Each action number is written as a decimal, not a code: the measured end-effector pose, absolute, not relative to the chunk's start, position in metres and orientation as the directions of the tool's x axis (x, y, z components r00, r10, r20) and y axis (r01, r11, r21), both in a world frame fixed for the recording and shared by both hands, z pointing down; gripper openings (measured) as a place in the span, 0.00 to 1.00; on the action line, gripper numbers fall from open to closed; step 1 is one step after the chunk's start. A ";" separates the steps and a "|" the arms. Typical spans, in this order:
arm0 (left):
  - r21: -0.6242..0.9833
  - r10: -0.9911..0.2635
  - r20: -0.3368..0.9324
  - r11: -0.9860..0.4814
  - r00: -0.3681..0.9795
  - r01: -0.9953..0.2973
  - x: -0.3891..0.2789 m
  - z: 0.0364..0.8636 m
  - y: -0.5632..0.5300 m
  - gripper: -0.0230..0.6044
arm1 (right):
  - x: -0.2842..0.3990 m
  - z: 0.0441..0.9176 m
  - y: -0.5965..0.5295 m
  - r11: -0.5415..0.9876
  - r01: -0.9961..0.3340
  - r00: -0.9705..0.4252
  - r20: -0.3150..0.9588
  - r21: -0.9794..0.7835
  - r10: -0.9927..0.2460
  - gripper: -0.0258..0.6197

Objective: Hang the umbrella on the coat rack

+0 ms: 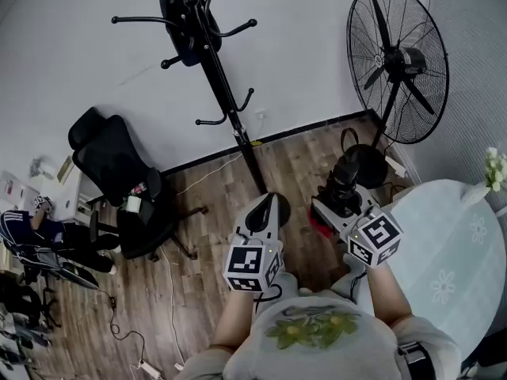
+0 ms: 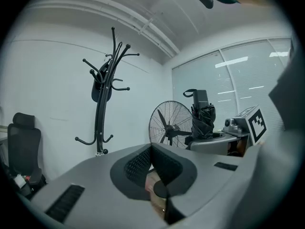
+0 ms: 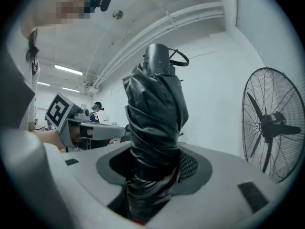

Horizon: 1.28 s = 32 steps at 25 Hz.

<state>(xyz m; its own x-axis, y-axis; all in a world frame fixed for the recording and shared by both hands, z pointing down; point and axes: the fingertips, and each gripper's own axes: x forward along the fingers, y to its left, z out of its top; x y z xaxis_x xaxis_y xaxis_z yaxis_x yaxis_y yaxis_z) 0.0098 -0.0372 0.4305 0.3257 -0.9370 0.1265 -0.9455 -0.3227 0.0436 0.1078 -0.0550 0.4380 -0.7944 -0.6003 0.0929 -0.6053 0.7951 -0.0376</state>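
A folded black umbrella (image 3: 155,123) stands upright between the jaws of my right gripper (image 3: 152,173), which is shut on its lower part; its handle with a wrist loop points up. In the head view the umbrella (image 1: 346,176) rises from the right gripper (image 1: 337,202) over the wooden floor. My left gripper (image 1: 268,210) is beside it on the left, shut and holding nothing; its pads (image 2: 143,163) meet at the tip. The black coat rack (image 1: 226,85) stands by the white wall ahead, well beyond both grippers. The left gripper view faces the coat rack (image 2: 102,109).
A black item (image 1: 181,14) hangs from the rack's top hooks. A large standing fan (image 1: 396,62) is to the right of the rack. A black office chair (image 1: 119,180) stands at left, with cables on the floor. A round pale table (image 1: 451,244) is close on my right.
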 end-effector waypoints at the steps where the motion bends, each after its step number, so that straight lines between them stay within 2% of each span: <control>1: 0.042 -0.936 0.126 -0.325 0.327 -0.945 0.007 0.429 -0.043 0.05 | 0.104 0.436 -0.060 0.796 -0.605 -0.795 0.091 -0.034 -0.600 0.38; 32: 0.044 -0.906 0.107 -0.408 0.410 -0.912 -0.090 0.414 -0.200 0.05 | 0.020 0.388 -0.237 0.716 -0.696 -0.713 0.067 0.057 -0.698 0.38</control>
